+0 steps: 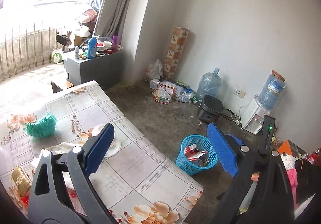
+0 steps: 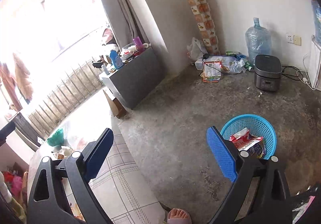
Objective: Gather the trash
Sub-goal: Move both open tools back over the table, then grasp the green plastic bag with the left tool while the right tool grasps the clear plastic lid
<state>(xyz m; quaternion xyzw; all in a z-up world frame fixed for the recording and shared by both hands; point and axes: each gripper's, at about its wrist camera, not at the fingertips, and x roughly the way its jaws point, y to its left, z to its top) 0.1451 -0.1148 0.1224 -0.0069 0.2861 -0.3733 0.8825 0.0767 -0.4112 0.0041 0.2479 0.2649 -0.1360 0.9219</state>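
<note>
A blue mesh trash basket (image 1: 195, 154) (image 2: 260, 123) stands on the concrete floor beside the table, with red and white wrappers (image 1: 195, 153) (image 2: 243, 140) inside. On the floral tablecloth table (image 1: 128, 165) (image 2: 118, 183) lie a crumpled green bag (image 1: 41, 125) (image 2: 56, 137), a clear plastic lid or cup (image 1: 115, 143) and crumpled paper (image 1: 62, 146). My left gripper (image 1: 160, 148) hangs open over the table's edge with nothing between its blue pads. Above the floor between table and basket, my right gripper (image 2: 160, 152) is also open and empty.
A rice cooker (image 1: 209, 110) (image 2: 267, 74), water jugs (image 1: 208, 83) (image 2: 257, 41), a dispenser (image 1: 252, 117) and littered packets (image 1: 166, 92) (image 2: 212, 70) line the far wall. A grey cabinet (image 1: 98, 67) (image 2: 134, 81) stands by the balcony. A person's toes (image 2: 177, 215) show below.
</note>
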